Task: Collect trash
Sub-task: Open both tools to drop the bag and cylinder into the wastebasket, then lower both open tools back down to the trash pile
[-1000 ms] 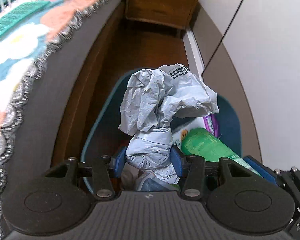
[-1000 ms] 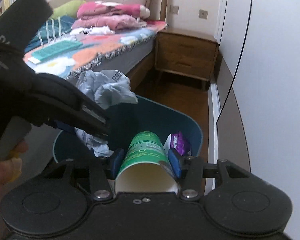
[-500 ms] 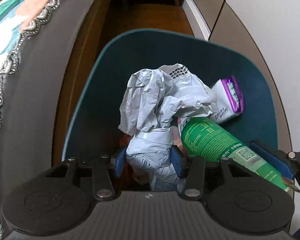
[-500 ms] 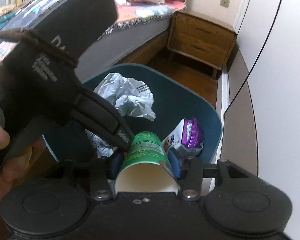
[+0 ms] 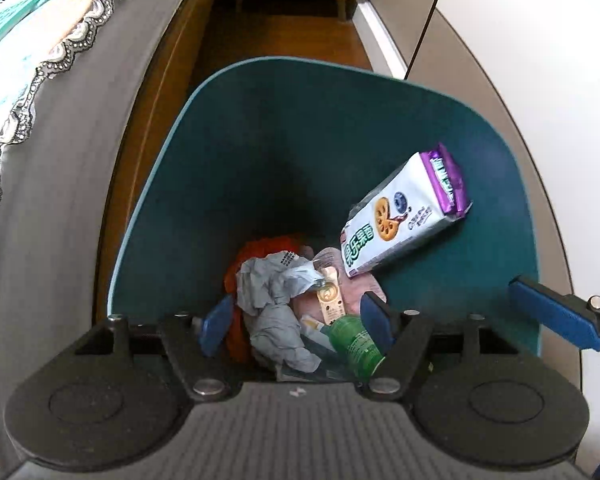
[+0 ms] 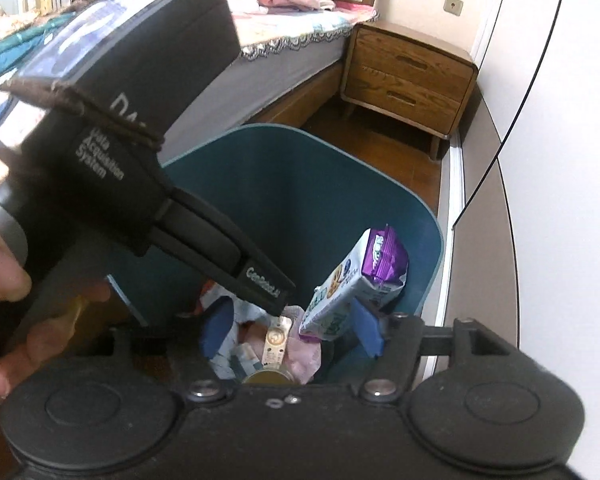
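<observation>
A teal trash bin [image 5: 308, 128] stands on the floor beside the bed; it also shows in the right wrist view [image 6: 300, 184]. Inside lie a crumpled grey bag [image 5: 272, 304], a green paper cup [image 5: 356, 346], a white and purple snack packet [image 5: 404, 216] leaning on the wall, and orange and pink scraps. My left gripper [image 5: 296, 326] is open and empty over the bin mouth. My right gripper [image 6: 292, 332] is open and empty over the bin too. The packet [image 6: 356, 284] shows in the right wrist view.
The bed with a patterned cover [image 5: 40, 40] runs along the left. A wooden nightstand [image 6: 408, 76] stands beyond the bin. A white wall panel [image 5: 540, 60] closes the right side. The left gripper body [image 6: 112, 152] fills the left of the right wrist view.
Both grippers opened. The grey bag fell from the left gripper and the green cup from the right gripper into the bin.
</observation>
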Motion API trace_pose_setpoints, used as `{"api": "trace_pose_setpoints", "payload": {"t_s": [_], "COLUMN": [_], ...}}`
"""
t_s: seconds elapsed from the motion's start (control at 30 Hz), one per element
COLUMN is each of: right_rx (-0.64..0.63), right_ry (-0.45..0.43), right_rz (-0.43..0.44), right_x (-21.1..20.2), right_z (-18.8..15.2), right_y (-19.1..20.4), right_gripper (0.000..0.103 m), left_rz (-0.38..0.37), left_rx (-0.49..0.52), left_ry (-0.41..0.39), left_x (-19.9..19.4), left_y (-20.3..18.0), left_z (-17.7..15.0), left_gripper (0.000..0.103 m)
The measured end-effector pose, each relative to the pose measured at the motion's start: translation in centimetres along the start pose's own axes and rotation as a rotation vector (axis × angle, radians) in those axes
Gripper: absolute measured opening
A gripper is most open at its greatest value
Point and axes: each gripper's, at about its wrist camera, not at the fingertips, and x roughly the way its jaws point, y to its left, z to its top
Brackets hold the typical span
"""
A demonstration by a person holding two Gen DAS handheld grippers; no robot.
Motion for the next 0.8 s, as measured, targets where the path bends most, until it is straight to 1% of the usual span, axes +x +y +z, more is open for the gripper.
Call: {"api": "trace_pose_setpoints", "payload": {"t_s": [0.13,0.23,0.33,0.5,0.63,0.73,0.8], "right_rx": [0.026,0.038,0.065,0.123,0.190,0.222,0.249], "right_ry": [-0.031,-0.062,-0.095,-0.155,-0.204,-0.219,-0.217], "right_rz": [0.006,0.011,0.019,0.019,0.011,0.009,0.012], "right_x": [-1.4,-2.9,-4.6,-7.5,-10.0,-11.0,-11.4], "right_z": [-0.3,-0.7,-1.2,-2.2,-3.6,-5.0,-6.3], "right_y": [-0.1,-0.1,-0.3,-1.2,-2.3,-2.9,-3.2], "right_gripper": [0.067,0.068,0.069,0.069,0.073,0.074,0.076], "left_rz": [-0.001,-0.012,-0.043,-0.071,-0.074,-0.068,-0.058], "left_rx": [-0.007,0.001,-0.011,-0.020,-0.022,-0.030,-0.022], "left_ry": [-0.035,-0.079,-0.117,-0.198,-0.258,-0.292,-0.303], "left_x": [-1.3,-3.0,-4.7,-8.0,-10.3,-11.5,-11.8], "left_y": [0.5,0.5,0.7,1.1,1.6,2.1,2.2], "left_z": [-0.6,-1.4,-2.2,-4.0,-5.7,-7.3,-8.6], "left_gripper": [0.070,0.070,0.070,0.070,0.070,0.070,0.070]}}
